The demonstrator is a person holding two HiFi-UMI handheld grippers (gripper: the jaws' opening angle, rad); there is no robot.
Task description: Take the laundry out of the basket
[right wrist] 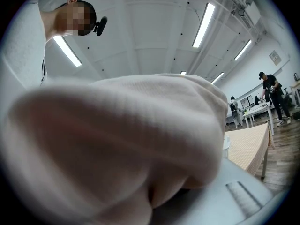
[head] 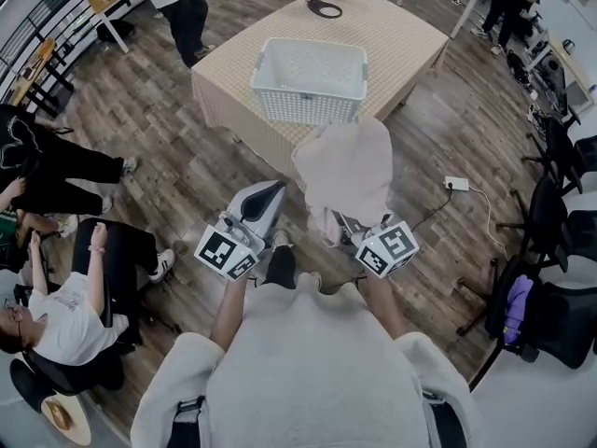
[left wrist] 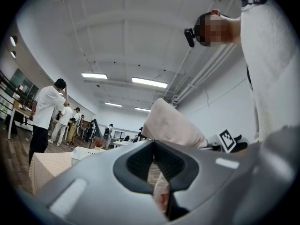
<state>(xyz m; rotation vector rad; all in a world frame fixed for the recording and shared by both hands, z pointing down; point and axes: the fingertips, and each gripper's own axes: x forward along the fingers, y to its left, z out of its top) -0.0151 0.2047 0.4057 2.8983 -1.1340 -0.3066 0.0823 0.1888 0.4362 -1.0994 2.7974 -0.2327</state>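
A white slotted laundry basket (head: 308,80) stands near the front edge of a beige-clothed table (head: 401,26). I can see nothing inside it. A cream knitted cloth (head: 347,166) hangs in the air in front of the table, off the basket. My right gripper (head: 347,224) is shut on it. In the right gripper view the cloth (right wrist: 117,139) drapes over the jaws and hides them. My left gripper (head: 266,197) is beside the cloth, to its left, jaws together and holding nothing. The left gripper view shows the cloth (left wrist: 171,125) beyond those jaws, and the basket (left wrist: 84,153) further off.
A black ring-shaped object (head: 325,8) lies at the table's far side. People sit on the floor at left (head: 65,306) and one stands beyond the table (head: 182,7). Office chairs (head: 550,297) crowd the right. A white power strip (head: 456,184) lies on the wooden floor.
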